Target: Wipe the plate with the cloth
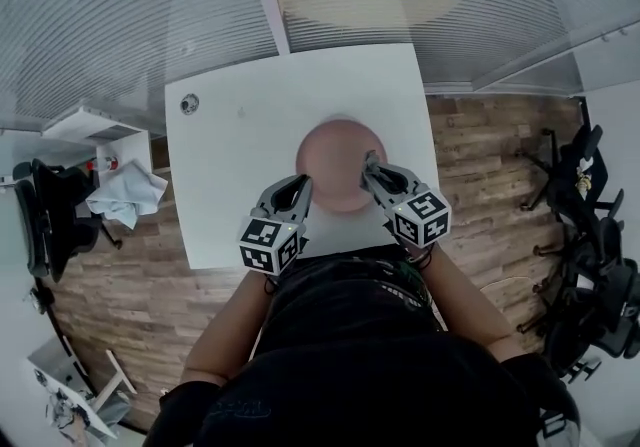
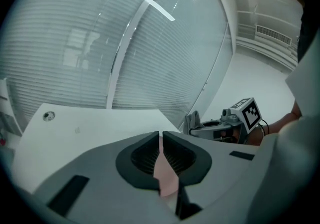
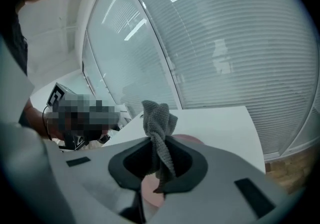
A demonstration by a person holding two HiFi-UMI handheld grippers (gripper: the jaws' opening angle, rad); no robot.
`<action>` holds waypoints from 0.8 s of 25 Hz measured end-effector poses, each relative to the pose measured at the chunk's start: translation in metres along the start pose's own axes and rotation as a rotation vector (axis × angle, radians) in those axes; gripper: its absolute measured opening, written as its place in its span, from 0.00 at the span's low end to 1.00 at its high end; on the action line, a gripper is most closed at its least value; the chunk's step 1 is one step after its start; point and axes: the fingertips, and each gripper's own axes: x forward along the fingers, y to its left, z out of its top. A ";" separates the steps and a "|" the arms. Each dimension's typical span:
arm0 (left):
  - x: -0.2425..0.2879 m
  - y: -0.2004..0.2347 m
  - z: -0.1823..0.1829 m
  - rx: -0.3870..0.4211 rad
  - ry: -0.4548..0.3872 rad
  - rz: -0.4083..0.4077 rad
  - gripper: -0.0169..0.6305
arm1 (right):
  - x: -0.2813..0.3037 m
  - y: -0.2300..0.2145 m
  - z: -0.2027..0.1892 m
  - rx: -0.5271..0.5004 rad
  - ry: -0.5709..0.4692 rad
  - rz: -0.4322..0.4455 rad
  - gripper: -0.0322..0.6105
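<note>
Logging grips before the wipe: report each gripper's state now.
Left gripper: closed on the pink plate, at its edge.
Right gripper: closed on the grey cloth.

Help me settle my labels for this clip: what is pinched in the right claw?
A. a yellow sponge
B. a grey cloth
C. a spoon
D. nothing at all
B: in the right gripper view the right claw is shut on a crumpled grey cloth that sticks up from between its jaws.
</note>
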 end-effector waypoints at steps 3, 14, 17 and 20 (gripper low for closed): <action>0.013 0.005 -0.013 -0.032 0.051 -0.008 0.11 | 0.010 -0.020 -0.012 0.023 0.039 -0.025 0.11; 0.050 0.047 -0.066 -0.074 0.238 0.057 0.18 | 0.058 -0.061 -0.047 0.104 0.181 -0.079 0.11; 0.058 0.061 -0.080 -0.091 0.278 0.090 0.18 | 0.069 -0.069 -0.054 0.104 0.225 -0.111 0.11; 0.068 0.072 -0.095 -0.117 0.313 0.113 0.21 | 0.078 -0.076 -0.060 0.110 0.263 -0.113 0.11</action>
